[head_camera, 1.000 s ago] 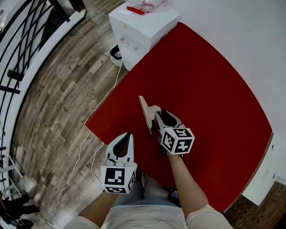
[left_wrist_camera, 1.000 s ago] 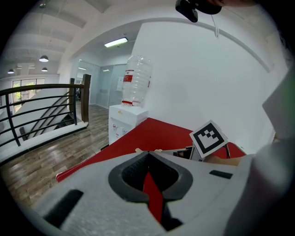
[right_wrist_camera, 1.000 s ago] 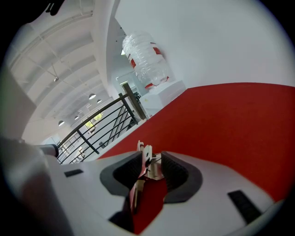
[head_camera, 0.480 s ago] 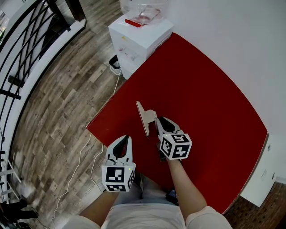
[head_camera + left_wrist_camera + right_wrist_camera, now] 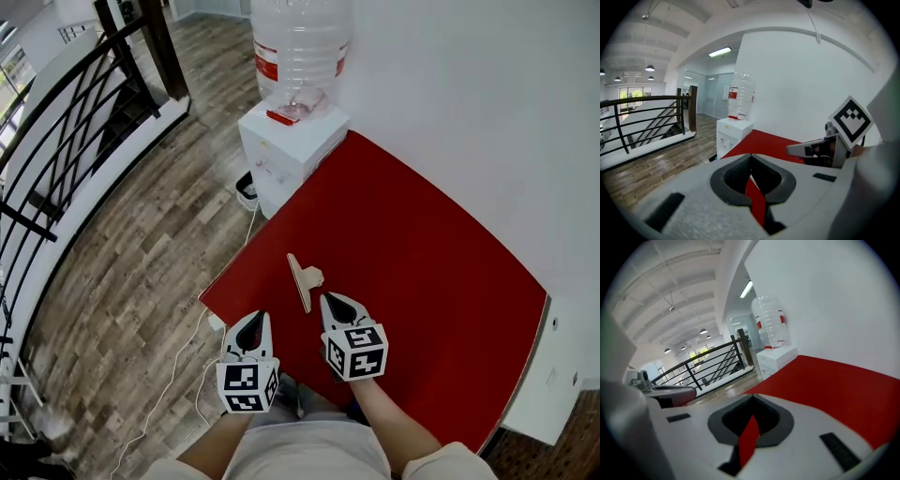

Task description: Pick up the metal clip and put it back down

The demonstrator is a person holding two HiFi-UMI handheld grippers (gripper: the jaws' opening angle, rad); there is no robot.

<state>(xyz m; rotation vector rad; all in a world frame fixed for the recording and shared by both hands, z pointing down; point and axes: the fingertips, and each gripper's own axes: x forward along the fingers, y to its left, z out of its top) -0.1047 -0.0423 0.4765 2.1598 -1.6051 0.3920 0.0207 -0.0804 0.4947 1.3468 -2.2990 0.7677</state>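
1. Clip (image 5: 304, 279) lies on the table (image 5: 422, 253) near its edge, just ahead of my right tongs (image 5: 332, 302), not touching.
2. Right jaws closed, nothing in them. Put-down looks done.
3. Left tongs (image 5: 257, 319) closed, empty, parked at the table edge, clear of the clip.
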